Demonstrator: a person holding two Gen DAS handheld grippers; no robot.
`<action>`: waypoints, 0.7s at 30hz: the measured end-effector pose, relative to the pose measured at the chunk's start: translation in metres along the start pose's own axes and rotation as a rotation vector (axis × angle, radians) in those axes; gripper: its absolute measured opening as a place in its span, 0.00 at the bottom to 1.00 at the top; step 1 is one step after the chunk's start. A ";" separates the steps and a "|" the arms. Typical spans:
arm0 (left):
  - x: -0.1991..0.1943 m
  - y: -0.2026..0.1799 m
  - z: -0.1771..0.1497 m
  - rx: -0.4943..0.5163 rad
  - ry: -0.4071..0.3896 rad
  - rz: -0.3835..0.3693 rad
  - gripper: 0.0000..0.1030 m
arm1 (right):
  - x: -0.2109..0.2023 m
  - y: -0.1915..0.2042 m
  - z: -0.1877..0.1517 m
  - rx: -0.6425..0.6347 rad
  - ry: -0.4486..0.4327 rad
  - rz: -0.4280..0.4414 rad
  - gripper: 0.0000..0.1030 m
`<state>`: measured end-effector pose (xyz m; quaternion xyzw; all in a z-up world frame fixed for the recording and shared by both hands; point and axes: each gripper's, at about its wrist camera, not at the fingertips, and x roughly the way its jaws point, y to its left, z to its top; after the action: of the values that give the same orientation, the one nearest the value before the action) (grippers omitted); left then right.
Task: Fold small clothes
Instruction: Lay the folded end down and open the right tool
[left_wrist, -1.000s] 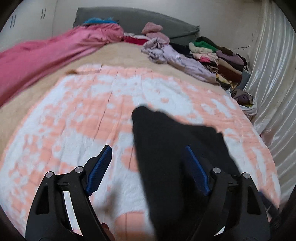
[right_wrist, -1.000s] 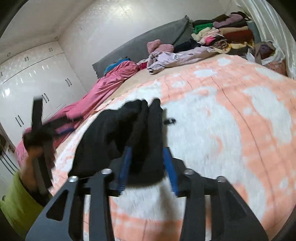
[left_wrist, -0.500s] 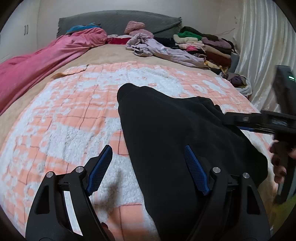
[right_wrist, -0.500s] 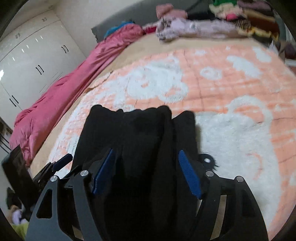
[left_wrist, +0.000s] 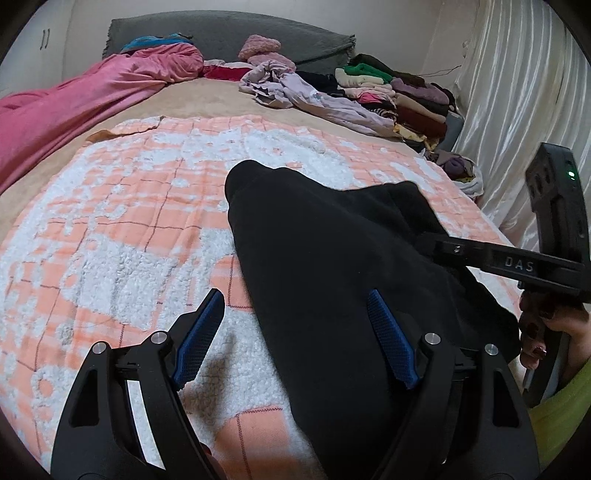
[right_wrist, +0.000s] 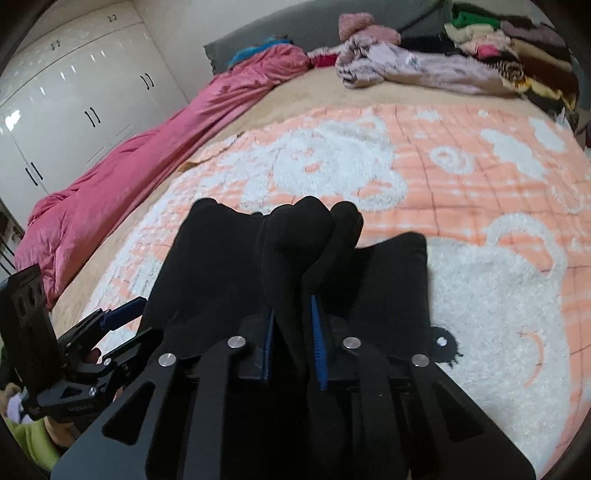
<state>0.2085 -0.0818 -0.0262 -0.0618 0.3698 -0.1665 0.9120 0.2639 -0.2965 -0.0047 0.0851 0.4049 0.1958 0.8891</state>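
A black garment (left_wrist: 332, 266) lies on a peach-and-white blanket (left_wrist: 122, 229) covering the bed, filling the lower centre of both views. The right gripper (right_wrist: 291, 332) comes in low from the bottom edge, its blue-padded fingers (right_wrist: 317, 343) pinched together on a raised fold of the black cloth that bunches up just ahead of them. The left gripper (left_wrist: 295, 332) hovers above the blanket at the bottom of its own frame, fingers (left_wrist: 199, 336) spread wide and holding nothing; the right one overlaps the garment's edge, the left one sits over bare blanket.

Only the left wrist view shows the right hand (left_wrist: 546, 332) wrapped round its handle at the right edge, a yellow-green sleeve (left_wrist: 561, 406) below it, and a pale curtain (left_wrist: 517, 92) along the bed's right side. Only the right wrist view shows white wardrobe doors (right_wrist: 74, 103) at upper left, and the left gripper at lower left.

A pink duvet (left_wrist: 74, 99) runs along the left edge; a lilac garment (left_wrist: 317, 99) and stacked folded clothes (left_wrist: 399, 92) crowd the upper right. Open blanket stretches between the garment and these.
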 end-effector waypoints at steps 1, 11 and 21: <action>-0.001 -0.001 0.001 -0.001 0.001 -0.006 0.70 | -0.005 0.001 0.001 -0.009 -0.016 -0.010 0.14; -0.008 -0.033 0.003 0.052 0.009 -0.048 0.71 | -0.027 -0.027 0.005 -0.017 -0.025 -0.131 0.14; 0.006 -0.033 -0.004 0.047 0.038 -0.030 0.75 | -0.002 -0.048 -0.012 0.045 0.005 -0.142 0.33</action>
<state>0.2012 -0.1143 -0.0253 -0.0428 0.3821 -0.1899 0.9034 0.2673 -0.3411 -0.0263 0.0756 0.4165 0.1234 0.8975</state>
